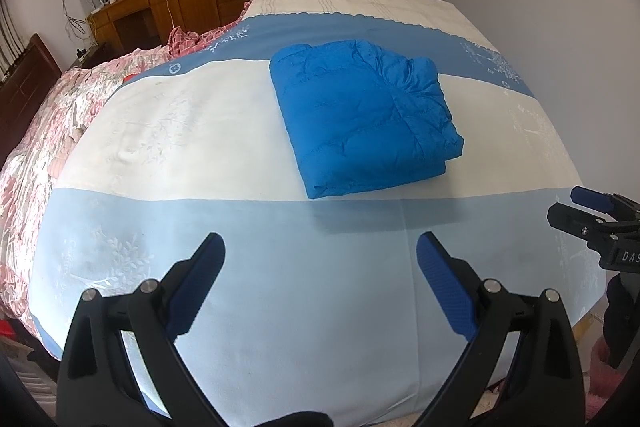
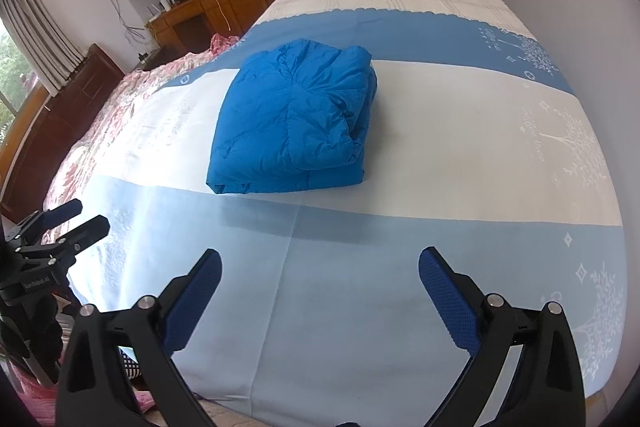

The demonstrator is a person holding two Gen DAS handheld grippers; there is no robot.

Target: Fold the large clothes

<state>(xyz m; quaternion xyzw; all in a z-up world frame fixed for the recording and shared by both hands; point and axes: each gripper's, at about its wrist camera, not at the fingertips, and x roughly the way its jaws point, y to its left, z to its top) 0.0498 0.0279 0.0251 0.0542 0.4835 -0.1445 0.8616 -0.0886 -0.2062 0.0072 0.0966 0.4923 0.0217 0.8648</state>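
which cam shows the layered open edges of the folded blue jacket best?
Right wrist view: the jacket turns its stacked layers toward the camera along the right and near edges. The left wrist view shows the jacket mostly from the top; the layers show only at its near right corner.

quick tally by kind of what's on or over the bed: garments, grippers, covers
folded blue puffer jacket: 1
hand-held grippers, left hand-held gripper and right hand-held gripper, both open: 2
blue-and-white striped bed sheet: 1
pink floral quilt: 1
total: 5
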